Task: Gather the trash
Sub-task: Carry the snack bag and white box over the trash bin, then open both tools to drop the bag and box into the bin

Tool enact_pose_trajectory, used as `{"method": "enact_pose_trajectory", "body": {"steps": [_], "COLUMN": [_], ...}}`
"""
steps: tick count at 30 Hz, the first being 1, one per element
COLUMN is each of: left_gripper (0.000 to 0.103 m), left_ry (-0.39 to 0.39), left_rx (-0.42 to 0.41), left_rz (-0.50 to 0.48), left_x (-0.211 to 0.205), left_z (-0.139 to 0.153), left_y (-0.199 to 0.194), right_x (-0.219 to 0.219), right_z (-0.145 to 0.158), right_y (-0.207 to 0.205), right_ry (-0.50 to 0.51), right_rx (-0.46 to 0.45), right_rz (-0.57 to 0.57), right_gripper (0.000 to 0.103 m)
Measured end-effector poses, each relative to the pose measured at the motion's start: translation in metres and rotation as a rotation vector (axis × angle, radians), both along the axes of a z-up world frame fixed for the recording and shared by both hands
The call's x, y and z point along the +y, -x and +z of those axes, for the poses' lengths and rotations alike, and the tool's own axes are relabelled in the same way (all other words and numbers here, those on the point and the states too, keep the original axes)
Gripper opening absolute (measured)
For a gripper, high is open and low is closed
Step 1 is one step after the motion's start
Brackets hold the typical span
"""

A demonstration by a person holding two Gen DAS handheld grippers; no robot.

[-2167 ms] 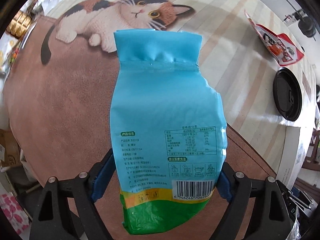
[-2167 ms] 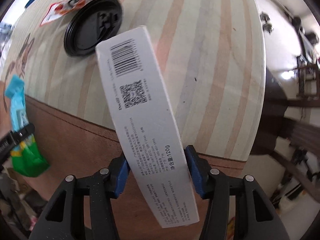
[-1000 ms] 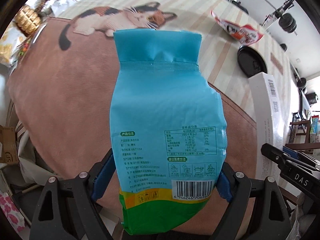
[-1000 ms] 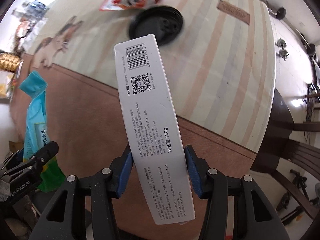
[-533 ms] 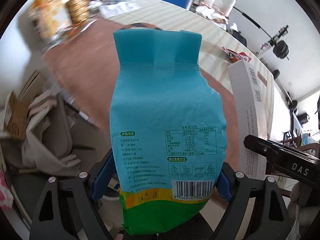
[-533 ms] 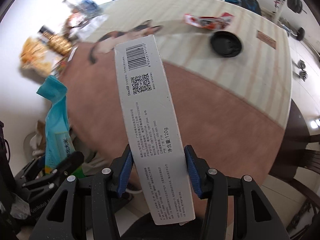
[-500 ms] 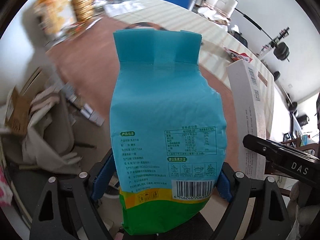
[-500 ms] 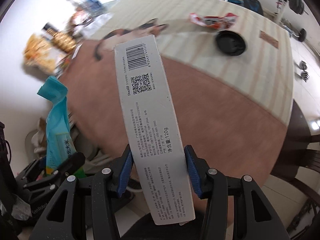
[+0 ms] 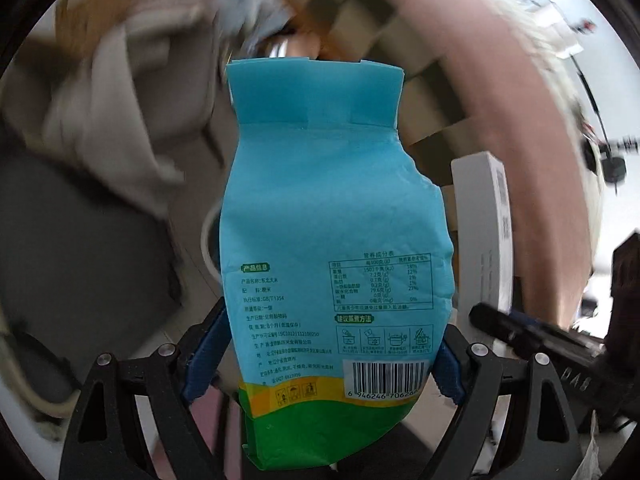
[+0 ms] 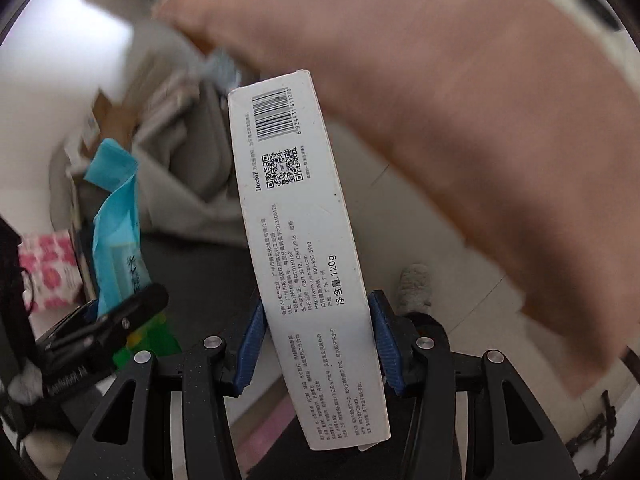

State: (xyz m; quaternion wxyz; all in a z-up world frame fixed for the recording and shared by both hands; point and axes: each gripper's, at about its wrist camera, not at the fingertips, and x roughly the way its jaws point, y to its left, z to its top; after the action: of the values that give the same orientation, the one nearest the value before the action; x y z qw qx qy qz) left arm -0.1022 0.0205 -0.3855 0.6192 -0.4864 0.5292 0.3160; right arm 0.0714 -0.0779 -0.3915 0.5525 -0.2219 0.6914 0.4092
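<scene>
My left gripper (image 9: 324,352) is shut on a blue and green food bag (image 9: 332,240), held upright in the air. My right gripper (image 10: 316,344) is shut on a long white toothpaste box (image 10: 300,248) with a barcode at its far end. Each view shows the other hand: the white box (image 9: 486,240) is at the right in the left wrist view, and the blue bag (image 10: 116,224) is at the left in the right wrist view. Both hands are off the table, over the floor.
The brown round table edge (image 10: 480,100) curves across the upper right. Below lie a grey chair with beige cloth (image 9: 100,120), cardboard boxes (image 9: 352,8), a white round rim (image 9: 206,240) behind the bag, a pink flowered pack (image 10: 48,272), and floor tiles (image 10: 460,320). The background is blurred.
Both grippers have swung away from the table top and down toward the floor beside it, still holding the bag and the box. The cat mat, black lid and red wrapper have left view.
</scene>
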Motion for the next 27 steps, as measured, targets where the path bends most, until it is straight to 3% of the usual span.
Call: {"method": "enact_pose_trajectory", "body": {"steps": [4, 10, 14, 16, 19, 20, 21, 22, 23, 27], "left_gripper": [0.086, 0.088, 0.091, 0.093, 0.094, 0.094, 0.094, 0.094, 0.094, 0.094], "left_ry": [0.107, 0.235, 0.245, 0.238, 0.218, 0.204, 0.192, 0.184, 0.175, 0.117], "left_rx": [0.022, 0.014, 0.043, 0.079, 0.111, 0.119, 0.121, 0.130, 0.139, 0.210], "left_rz": [0.087, 0.141, 0.159, 0.160, 0.175, 0.184, 0.195, 0.203, 0.208, 0.195], "left_x": [0.023, 0.053, 0.064, 0.070, 0.074, 0.075, 0.074, 0.072, 0.071, 0.062], "left_z": [-0.085, -0.211, -0.275, -0.297, -0.314, -0.315, -0.315, -0.315, -0.313, -0.308], "left_y": [0.028, 0.045, 0.056, 0.060, 0.068, 0.071, 0.075, 0.080, 0.082, 0.088], "right_x": [0.014, 0.035, 0.052, 0.060, 0.069, 0.075, 0.077, 0.079, 0.087, 0.097], "right_z": [-0.081, -0.206, -0.290, -0.338, -0.382, -0.390, -0.392, -0.395, -0.396, -0.383], "right_y": [0.023, 0.045, 0.055, 0.063, 0.069, 0.070, 0.071, 0.070, 0.070, 0.073], "right_ry": [0.079, 0.160, 0.221, 0.271, 0.316, 0.318, 0.315, 0.306, 0.301, 0.261], "right_rx": [0.080, 0.151, 0.213, 0.243, 0.246, 0.227, 0.213, 0.200, 0.193, 0.104], "right_rz": [0.062, 0.108, 0.142, 0.165, 0.188, 0.193, 0.197, 0.200, 0.196, 0.209], "right_gripper": [0.053, 0.053, 0.053, 0.053, 0.054, 0.063, 0.074, 0.096, 0.103, 0.103]}}
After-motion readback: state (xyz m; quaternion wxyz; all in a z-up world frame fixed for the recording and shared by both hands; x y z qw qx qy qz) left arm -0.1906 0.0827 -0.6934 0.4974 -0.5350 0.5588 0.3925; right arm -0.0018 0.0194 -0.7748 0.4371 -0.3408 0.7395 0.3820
